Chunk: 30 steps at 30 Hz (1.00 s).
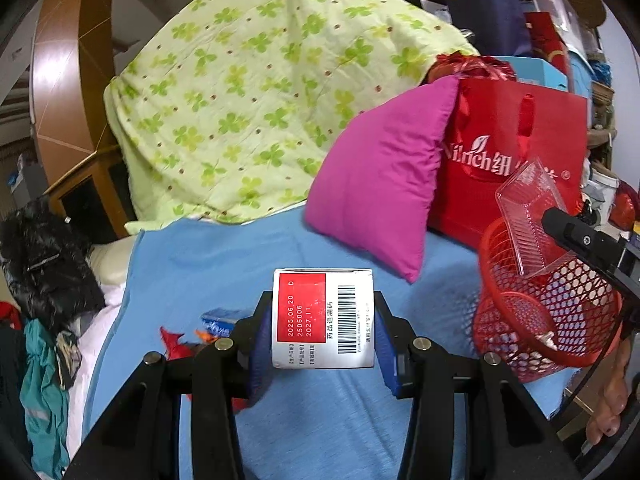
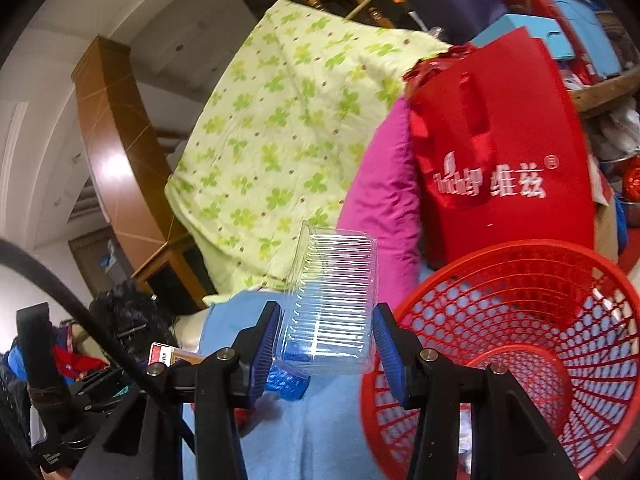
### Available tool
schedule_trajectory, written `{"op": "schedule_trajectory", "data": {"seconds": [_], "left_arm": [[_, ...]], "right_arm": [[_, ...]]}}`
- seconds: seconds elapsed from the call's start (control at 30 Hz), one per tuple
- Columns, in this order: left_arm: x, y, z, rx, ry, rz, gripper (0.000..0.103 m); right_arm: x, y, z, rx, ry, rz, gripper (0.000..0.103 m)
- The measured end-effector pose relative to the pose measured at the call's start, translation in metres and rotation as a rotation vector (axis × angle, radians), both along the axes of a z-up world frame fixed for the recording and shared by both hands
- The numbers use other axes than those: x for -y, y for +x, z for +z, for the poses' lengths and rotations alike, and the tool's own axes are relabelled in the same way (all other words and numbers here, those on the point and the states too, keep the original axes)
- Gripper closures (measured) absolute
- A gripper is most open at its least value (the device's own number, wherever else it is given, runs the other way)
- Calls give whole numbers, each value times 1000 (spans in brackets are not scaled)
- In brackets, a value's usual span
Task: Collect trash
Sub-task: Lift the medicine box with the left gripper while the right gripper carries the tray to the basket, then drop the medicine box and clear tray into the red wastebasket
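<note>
My left gripper (image 1: 323,336) is shut on a white and red medicine box (image 1: 323,318) with a barcode, held above the blue sheet (image 1: 224,256). To its right, a red mesh basket (image 1: 540,312) stands on the sheet. My right gripper (image 2: 326,344) is shut on a clear ribbed plastic tray (image 2: 332,304), just left of the basket (image 2: 520,340) rim. From the left wrist view, that tray (image 1: 528,216) hangs over the basket's opening. A blue wrapper (image 1: 216,322) and red scraps (image 1: 172,346) lie on the sheet behind the left fingers.
A green clover quilt (image 1: 260,92) is piled at the back. A magenta pillow (image 1: 384,184) and a red tote bag (image 1: 508,152) lean behind the basket. A black jacket (image 1: 44,260) and clothes lie at the left. A hand (image 1: 608,400) shows at the lower right.
</note>
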<state>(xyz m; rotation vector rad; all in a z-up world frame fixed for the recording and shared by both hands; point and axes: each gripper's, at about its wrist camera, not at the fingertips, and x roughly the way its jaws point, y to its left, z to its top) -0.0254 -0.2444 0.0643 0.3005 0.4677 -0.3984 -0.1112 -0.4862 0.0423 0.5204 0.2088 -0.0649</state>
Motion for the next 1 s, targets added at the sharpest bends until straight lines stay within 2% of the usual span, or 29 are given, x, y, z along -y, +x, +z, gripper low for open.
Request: {"op": "schedule_trajectory", "data": {"seconds": [0.5, 0.73, 0.87, 0.9, 0.93, 0.97, 1.0], "left_arm": [[66, -20, 20, 17, -9, -143, 55], [105, -25, 24, -91, -103, -305, 55], [128, -27, 16, -139, -109, -371, 54], [133, -27, 13, -151, -110, -381, 51], [137, -26, 9, -165, -109, -386, 47], [138, -24, 7, -174, -110, -386, 36], [138, -23, 4, -186, -114, -380, 31]], "right_arm": [[56, -42, -6, 17, 59, -142, 53], [89, -57, -18, 4, 182, -189, 53], [104, -61, -27, -6, 267, -202, 49], [106, -61, -28, -8, 285, -200, 47], [108, -61, -30, -8, 306, -205, 39], [110, -62, -32, -10, 322, -218, 34], [111, -63, -32, -9, 332, -222, 28]]}}
